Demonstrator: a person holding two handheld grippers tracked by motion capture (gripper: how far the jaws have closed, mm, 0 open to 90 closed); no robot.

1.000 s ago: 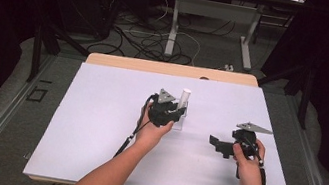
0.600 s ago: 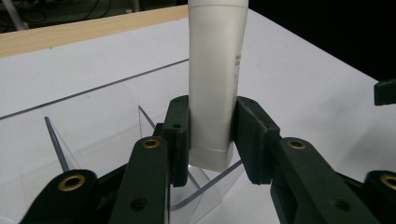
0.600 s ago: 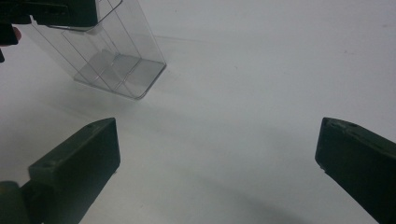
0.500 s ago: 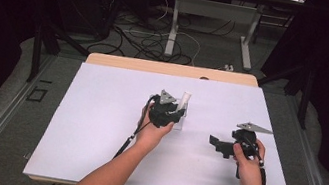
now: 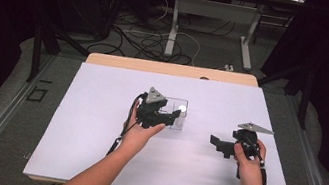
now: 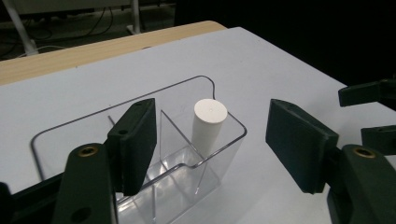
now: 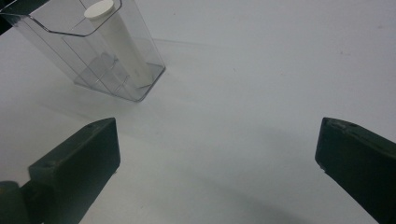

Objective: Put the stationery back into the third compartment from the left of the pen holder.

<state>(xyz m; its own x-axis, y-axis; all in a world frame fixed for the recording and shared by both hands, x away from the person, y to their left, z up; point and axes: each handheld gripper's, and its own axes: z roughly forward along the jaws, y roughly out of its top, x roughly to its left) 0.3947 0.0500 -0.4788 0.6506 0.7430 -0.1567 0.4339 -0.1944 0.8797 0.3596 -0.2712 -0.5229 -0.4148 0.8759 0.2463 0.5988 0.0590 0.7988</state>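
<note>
Left jaws wide open, straddling the clear bin's corner.

Left gripper (image 6: 210, 154) is nearest: white cylinder (image 6: 208, 125) stands upright in the clear bin (image 6: 187, 168), just ahead between the jaws, untouched. Right gripper (image 7: 217, 163) also gapes, well apart on the white table (image 5: 95, 131).

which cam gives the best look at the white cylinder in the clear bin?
Left gripper view: the white cylinder stands close, between the open jaws, in the clear bin beside its divider. Right gripper view shows it farther off, full length through the wall. High view gives a small white spot by the left gripper.
</note>
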